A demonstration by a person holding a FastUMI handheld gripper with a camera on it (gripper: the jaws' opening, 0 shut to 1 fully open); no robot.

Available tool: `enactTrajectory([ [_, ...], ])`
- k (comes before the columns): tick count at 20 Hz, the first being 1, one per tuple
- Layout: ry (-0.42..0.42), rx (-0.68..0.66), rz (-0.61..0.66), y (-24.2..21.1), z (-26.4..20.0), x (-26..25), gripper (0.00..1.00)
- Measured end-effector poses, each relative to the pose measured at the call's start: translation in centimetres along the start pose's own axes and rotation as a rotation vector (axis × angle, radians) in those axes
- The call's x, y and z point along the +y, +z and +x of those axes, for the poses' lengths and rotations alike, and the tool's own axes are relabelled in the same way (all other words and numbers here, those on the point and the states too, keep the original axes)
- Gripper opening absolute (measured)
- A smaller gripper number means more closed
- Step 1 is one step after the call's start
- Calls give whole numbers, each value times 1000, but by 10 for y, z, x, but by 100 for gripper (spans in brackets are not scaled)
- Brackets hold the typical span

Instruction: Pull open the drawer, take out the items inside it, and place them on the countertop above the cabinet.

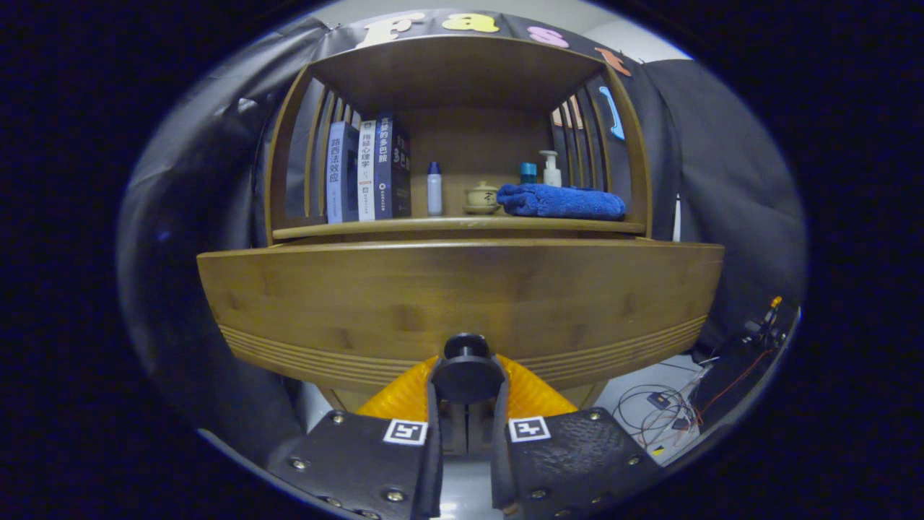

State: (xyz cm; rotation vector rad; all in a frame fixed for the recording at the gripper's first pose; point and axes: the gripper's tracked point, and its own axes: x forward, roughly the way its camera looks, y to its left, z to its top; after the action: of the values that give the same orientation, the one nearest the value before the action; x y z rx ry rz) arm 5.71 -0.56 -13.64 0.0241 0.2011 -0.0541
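Below countertop [462, 227], gripper [467, 375] clamps drawer knob [466, 347].

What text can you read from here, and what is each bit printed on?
"路西法效应": spine of the left book.
"拖延心理学": spine of the middle book.
"贪婪的多巴胺": spine of the right book, top characters less sure.
Small print lower on the spines: too small to read.
White bottle and pump bottle: nothing readable.
Gripper, fingers shut on the drawer knob: square markers, no words.
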Motion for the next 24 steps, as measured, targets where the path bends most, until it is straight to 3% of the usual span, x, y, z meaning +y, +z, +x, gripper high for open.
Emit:
enactTrajectory([
  [9,31,-4,-16,-22,-56,-2,27],
  [17,43,-9,47,-22,-63,2,27],
  [20,45,-145,114,17,-84,8,71],
  [22,-1,-149,130,33,-101,-1,100],
  [24,-12,-142,113,49,-113,0,100],
])
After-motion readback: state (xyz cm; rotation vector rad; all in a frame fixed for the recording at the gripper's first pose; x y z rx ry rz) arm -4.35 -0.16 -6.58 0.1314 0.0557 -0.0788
